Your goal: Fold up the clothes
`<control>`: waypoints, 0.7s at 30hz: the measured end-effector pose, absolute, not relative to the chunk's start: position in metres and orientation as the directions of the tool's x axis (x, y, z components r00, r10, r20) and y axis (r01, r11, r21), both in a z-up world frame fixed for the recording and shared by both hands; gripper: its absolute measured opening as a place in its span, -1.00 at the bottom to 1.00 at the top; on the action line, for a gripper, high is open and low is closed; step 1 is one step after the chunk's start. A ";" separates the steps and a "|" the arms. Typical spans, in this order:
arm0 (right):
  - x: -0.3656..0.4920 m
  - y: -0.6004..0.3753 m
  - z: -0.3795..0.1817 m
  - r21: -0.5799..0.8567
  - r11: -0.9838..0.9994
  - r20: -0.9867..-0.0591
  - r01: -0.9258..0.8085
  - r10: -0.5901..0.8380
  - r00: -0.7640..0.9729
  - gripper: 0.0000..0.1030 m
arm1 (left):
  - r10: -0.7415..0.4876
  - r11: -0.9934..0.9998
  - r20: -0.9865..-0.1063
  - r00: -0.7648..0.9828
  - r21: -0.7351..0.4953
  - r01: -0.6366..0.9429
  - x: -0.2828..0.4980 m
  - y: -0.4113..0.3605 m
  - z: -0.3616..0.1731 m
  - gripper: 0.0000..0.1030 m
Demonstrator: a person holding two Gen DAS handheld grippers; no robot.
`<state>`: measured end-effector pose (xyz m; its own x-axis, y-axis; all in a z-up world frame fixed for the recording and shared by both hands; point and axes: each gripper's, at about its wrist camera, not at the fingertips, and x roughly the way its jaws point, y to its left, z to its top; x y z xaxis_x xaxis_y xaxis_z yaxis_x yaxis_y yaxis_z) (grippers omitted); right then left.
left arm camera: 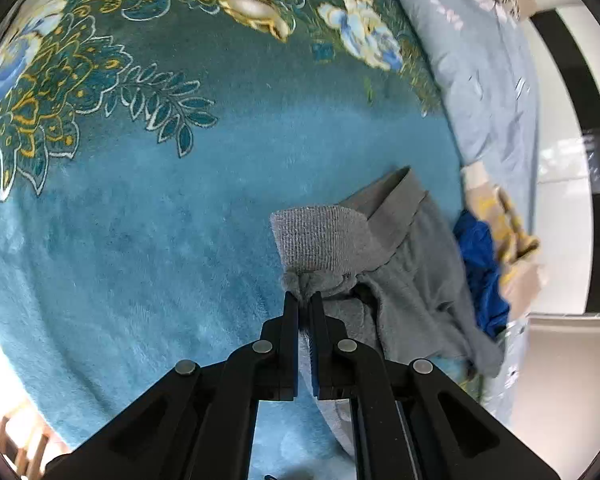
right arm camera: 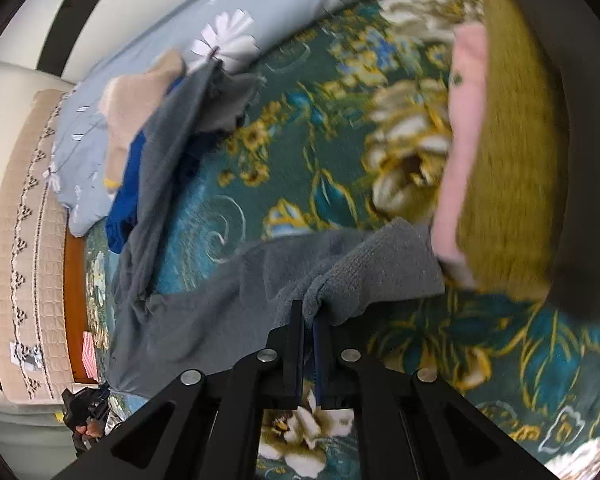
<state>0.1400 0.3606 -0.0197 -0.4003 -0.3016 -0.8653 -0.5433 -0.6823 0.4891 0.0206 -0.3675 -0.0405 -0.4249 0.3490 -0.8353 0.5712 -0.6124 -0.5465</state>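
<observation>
A grey garment point(left arm camera: 400, 272) with a ribbed band point(left arm camera: 320, 236) lies on a teal flowered blanket point(left arm camera: 160, 220). My left gripper point(left arm camera: 304, 300) is shut on a bunched edge of it just below the ribbed part. In the right wrist view the same grey garment point(right arm camera: 204, 304) stretches from the left toward the middle, and my right gripper point(right arm camera: 308, 312) is shut on its ribbed end point(right arm camera: 380, 272), lifting it slightly off the blanket point(right arm camera: 500, 344).
A blue garment point(left arm camera: 480, 272) and a beige one point(left arm camera: 500, 220) lie beside a pale blue flowered duvet point(left arm camera: 480, 80). Folded clothes, pink point(right arm camera: 460, 140) and mustard point(right arm camera: 512, 160), are stacked at the right. A wooden bed edge point(right arm camera: 74, 304) and a beige cover point(right arm camera: 24, 216) sit at the left.
</observation>
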 end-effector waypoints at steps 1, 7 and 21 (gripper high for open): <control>0.140 0.359 -0.017 0.489 -0.687 -0.864 -0.538 -0.299 -0.404 -0.93 | 0.345 -0.610 -0.827 -0.443 -0.557 0.564 0.021 -0.370 -0.034 -0.93; 0.149 0.346 0.026 0.490 -0.749 -0.842 -0.445 -0.275 -0.464 -0.93 | 0.306 -0.651 -0.788 -0.534 -0.582 0.487 0.013 -0.385 0.015 -0.93; 0.213 0.326 -0.064 0.328 -0.767 -0.945 -0.552 -0.266 -0.192 -0.93 | 0.287 -0.652 -0.878 -0.383 -0.472 0.593 0.078 -0.388 -0.084 -0.92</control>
